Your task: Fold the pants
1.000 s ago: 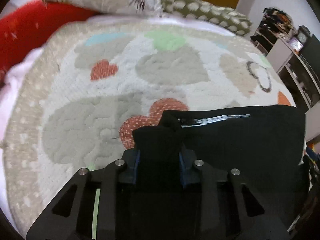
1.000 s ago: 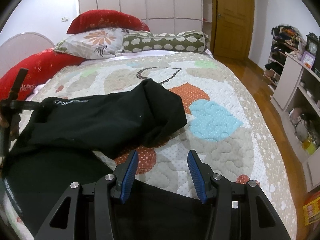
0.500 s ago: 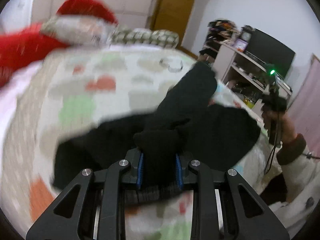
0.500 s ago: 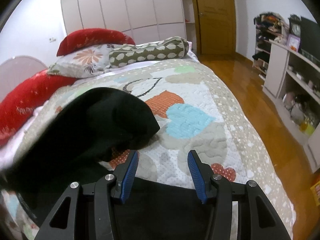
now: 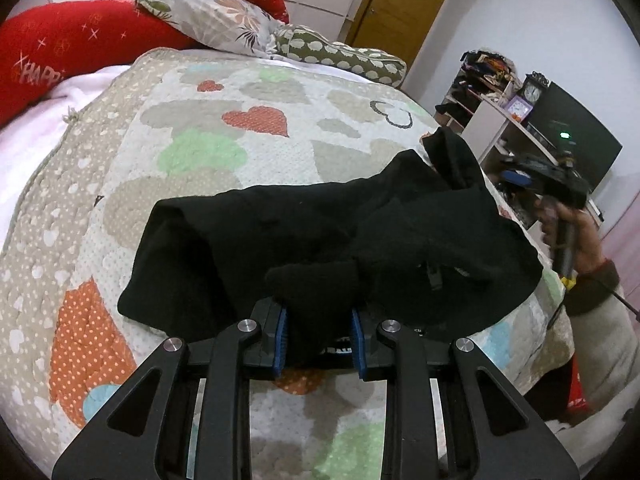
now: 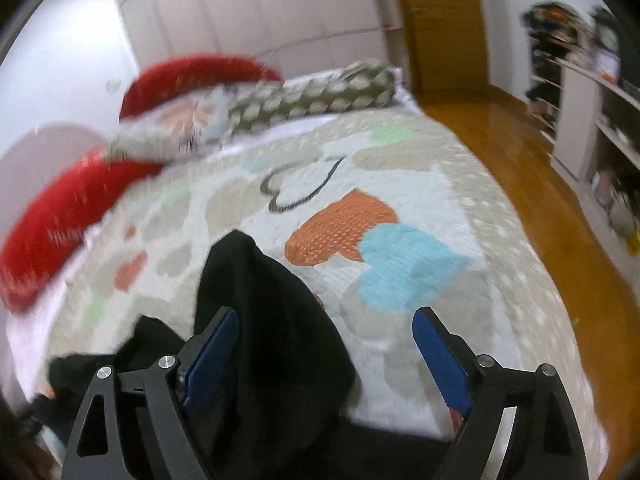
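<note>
The black pants (image 5: 320,232) lie bunched on the heart-patterned quilt (image 5: 200,152). My left gripper (image 5: 320,334) is shut on a fold of the pants at their near edge. In the right wrist view, which is blurred, the pants (image 6: 272,312) lie in a heap between and to the left of my right gripper's (image 6: 326,344) fingers. That gripper is open wide and holds nothing. It also shows in the left wrist view (image 5: 552,184), held in a hand at the bed's right side.
Red cushions (image 5: 80,40), a floral pillow (image 5: 216,20) and a spotted bolster (image 5: 344,56) lie at the head of the bed. Shelves and a dark TV (image 5: 576,136) stand to the right. A wood floor (image 6: 540,168) runs beside the bed.
The left gripper swung the held pants over and down onto the quilt, so they now lie bunched. The right gripper has opened wider and its view moved.
</note>
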The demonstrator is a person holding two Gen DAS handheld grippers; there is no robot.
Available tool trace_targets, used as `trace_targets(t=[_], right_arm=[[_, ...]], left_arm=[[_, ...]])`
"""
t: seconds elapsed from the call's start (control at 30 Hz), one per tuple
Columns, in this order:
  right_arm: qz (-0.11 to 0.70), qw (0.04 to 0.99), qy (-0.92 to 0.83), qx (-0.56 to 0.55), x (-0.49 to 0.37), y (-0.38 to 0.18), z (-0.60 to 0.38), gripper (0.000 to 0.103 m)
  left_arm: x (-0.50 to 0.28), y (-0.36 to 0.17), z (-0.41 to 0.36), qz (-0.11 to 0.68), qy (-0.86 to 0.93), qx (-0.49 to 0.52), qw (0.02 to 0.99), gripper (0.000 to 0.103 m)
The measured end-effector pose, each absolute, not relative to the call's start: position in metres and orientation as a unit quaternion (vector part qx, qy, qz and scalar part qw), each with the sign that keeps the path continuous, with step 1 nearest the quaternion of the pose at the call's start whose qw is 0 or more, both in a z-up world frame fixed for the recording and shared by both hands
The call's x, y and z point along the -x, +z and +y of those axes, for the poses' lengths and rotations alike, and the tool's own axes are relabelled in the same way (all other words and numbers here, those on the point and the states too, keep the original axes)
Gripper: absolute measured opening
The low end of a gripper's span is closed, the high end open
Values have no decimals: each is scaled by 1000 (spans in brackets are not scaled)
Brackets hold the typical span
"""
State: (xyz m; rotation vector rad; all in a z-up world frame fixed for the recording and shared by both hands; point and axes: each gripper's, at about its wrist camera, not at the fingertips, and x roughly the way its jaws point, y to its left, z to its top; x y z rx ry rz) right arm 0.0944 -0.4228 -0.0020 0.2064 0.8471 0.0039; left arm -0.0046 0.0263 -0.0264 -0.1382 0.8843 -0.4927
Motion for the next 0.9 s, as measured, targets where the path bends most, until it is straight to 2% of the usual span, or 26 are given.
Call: trace_targets(t=[0.07,0.1,0.13,0.17,0.2,0.23,0.43,0.5,0.57,0.6,0.63,0.67,0.77,0.87,0.9], right_arm=[[442,891,3,-101,-114,-21,-422,87],[451,885,22,-113,-121,-32,-422,79],[457,878,41,-134,-125,-41,-422,39],[461,872,52,-154,-128,-46,-424,19],[457,872,59,-167,-126,-44,-425,12],[441,881,59,-159,-120,-36,-424,8],[330,939,-17,-97,-18,52,-442,7],[330,939,-57,-78,23,58,-452,7],[367,925,-53,-86,42,43,-460,10],[398,912,-52,-85,49,28,-465,21],[419,902,-65,-78,53,16,-470,43],[429,897,-82,-71,54,10,-474,49],[415,900,-112,-73,64,14,-481,49],[372,922,-54,-94,60,40,-467,50],[367,926,-31,-84,53,46,-453,53]], left_arm=[[4,-28,30,425,-236,75,870,24],[4,-28,32,426,-237,76,870,24],[4,-27,31,427,-236,75,870,24],[3,-27,30,427,-234,70,871,24],[1,-24,29,425,-234,64,872,24],[-1,-21,27,422,-233,56,874,24],[-10,11,31,376,-226,15,898,24],[-5,9,38,373,-227,15,900,25],[-5,-3,45,391,-228,25,891,27],[-6,-12,49,404,-224,33,886,29],[-7,-19,51,414,-220,38,883,31],[-7,-26,52,421,-216,43,880,31],[-2,-29,57,425,-203,53,881,37],[7,-15,64,408,-202,54,889,42],[10,-10,67,400,-196,53,894,49]])
